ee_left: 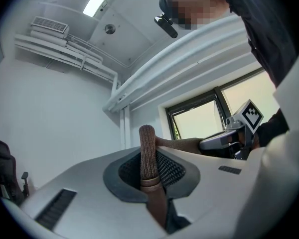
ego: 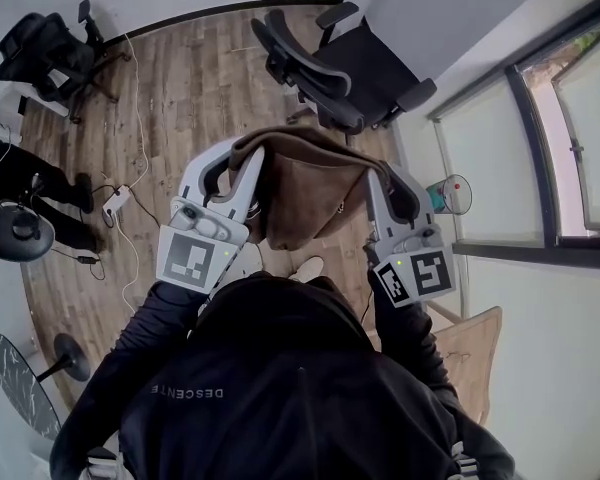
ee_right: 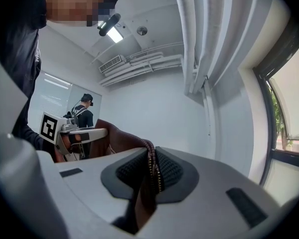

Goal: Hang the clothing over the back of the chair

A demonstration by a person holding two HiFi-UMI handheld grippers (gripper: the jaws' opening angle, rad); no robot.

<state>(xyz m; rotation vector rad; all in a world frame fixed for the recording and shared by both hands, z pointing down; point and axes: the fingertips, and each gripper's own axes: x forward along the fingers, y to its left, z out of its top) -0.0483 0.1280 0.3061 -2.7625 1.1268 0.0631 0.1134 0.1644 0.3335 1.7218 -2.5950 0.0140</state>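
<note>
The left hand-held gripper [ego: 238, 156] and right hand-held gripper [ego: 378, 175] each pinch the jacket [ego: 305, 196]. It is best to hold it spread and lift it clear above the chair [ego: 342, 68] back.

The room is evenly bright: daylight comes in through the window [ego: 590, 138] on my right, and a ceiling strip light [ee_left: 97, 1] glows overhead. Shadows on the wooden floor [ego: 190, 98] are soft. Every view bulges fisheye-style, with dark corners. Up close, my right gripper [ee_right: 152, 156] and its pinched clothing [ee_right: 114, 136] look slightly blurred.
</note>
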